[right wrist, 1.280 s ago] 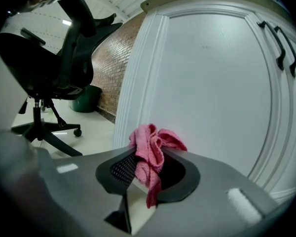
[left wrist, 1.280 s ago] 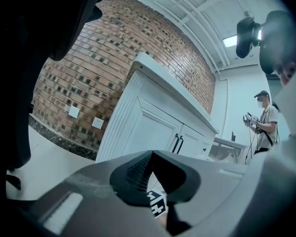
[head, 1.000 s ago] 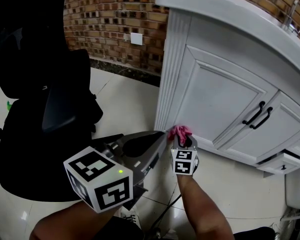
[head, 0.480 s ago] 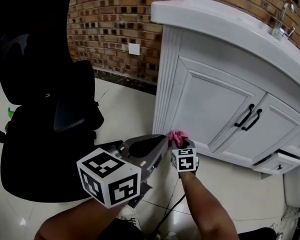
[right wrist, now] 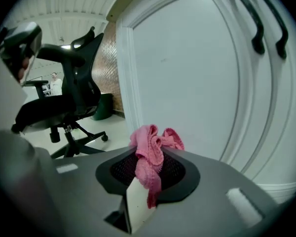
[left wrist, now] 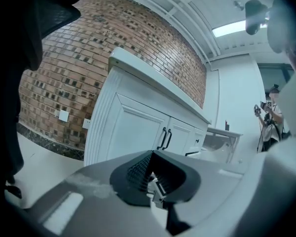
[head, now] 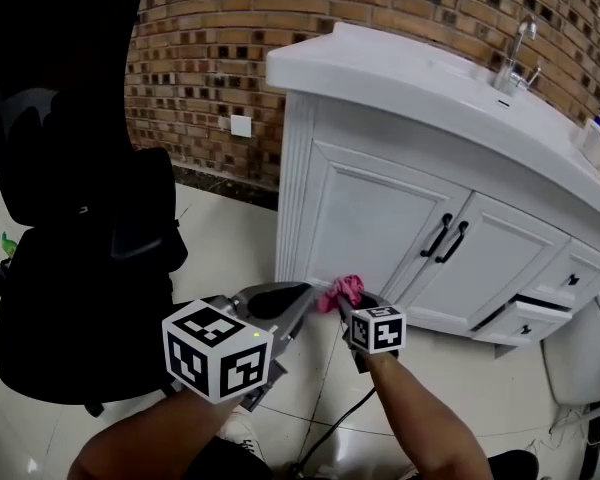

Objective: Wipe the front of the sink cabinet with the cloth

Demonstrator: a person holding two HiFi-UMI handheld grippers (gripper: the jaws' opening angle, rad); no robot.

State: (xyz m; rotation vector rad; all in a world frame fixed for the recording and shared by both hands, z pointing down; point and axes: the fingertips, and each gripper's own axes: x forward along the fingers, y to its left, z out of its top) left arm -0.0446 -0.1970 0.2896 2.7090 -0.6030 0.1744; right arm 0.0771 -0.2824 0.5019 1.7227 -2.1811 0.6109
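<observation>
Pink fabric: the cloth (right wrist: 150, 152) is judged soft, light and limp, so it should be held mid-fold with a wad left proud of the tips. The right tongs (right wrist: 149, 177) pinch it this way. The wad sits just ahead of them, near the sink cabinet (right wrist: 187, 73) door; contact is unconfirmed. The left tongs (left wrist: 150, 177) are pressed together, empty.

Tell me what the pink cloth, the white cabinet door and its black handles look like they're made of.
Pink cloth: soft knit or terry-like fabric, going by its fuzzy, bunched folds.
Cabinet door: probably painted wood or board; it has a smooth white satin face and a moulded frame.
Handles: likely black-coated metal with a slight sheen, though plastic can't be ruled out.
</observation>
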